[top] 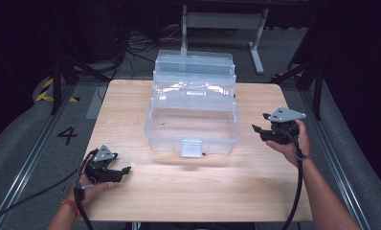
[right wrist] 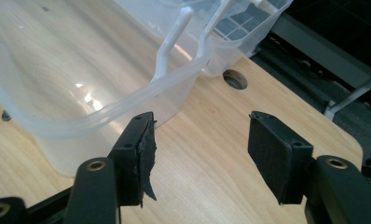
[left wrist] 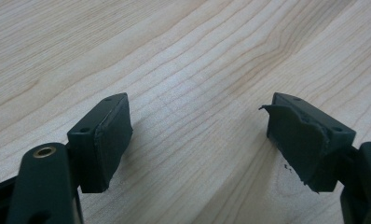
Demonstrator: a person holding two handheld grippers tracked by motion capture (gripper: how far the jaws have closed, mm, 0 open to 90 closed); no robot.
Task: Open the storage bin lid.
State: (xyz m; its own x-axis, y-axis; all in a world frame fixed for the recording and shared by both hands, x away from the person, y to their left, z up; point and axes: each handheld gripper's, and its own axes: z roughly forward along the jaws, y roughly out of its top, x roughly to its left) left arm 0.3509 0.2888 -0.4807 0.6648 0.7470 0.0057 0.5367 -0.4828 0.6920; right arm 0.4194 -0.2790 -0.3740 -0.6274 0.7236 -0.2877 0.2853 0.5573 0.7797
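I've got my right gripper (top: 261,127) up near the right edge of the table (top: 131,105), and its jaws stand apart with nothing between them, just bare wood showing in the gap. The clear plastic toolbox (top: 193,122) sits in the middle of the table toward the far edge, lid thrown back and its tiers stepped away from me, the bottom tub open on top. That puts the box just to the left of my right gripper, close to it but not touching; in the right gripper view the tub's curved rim and corner (right wrist: 104,116) sit right beyond the left pad (right wrist: 146,154), and the other pad (right wrist: 272,154) faces open tabletop. The box's latch hangs on the near wall facing me. My left gripper (top: 126,170) is down by the near left corner of the table, well apart from the box, jaws wide and empty too, hovering low over plain wood grain (left wrist: 197,93), with one pad (left wrist: 111,135) worn and the other (left wrist: 300,144) ragged along its edge.
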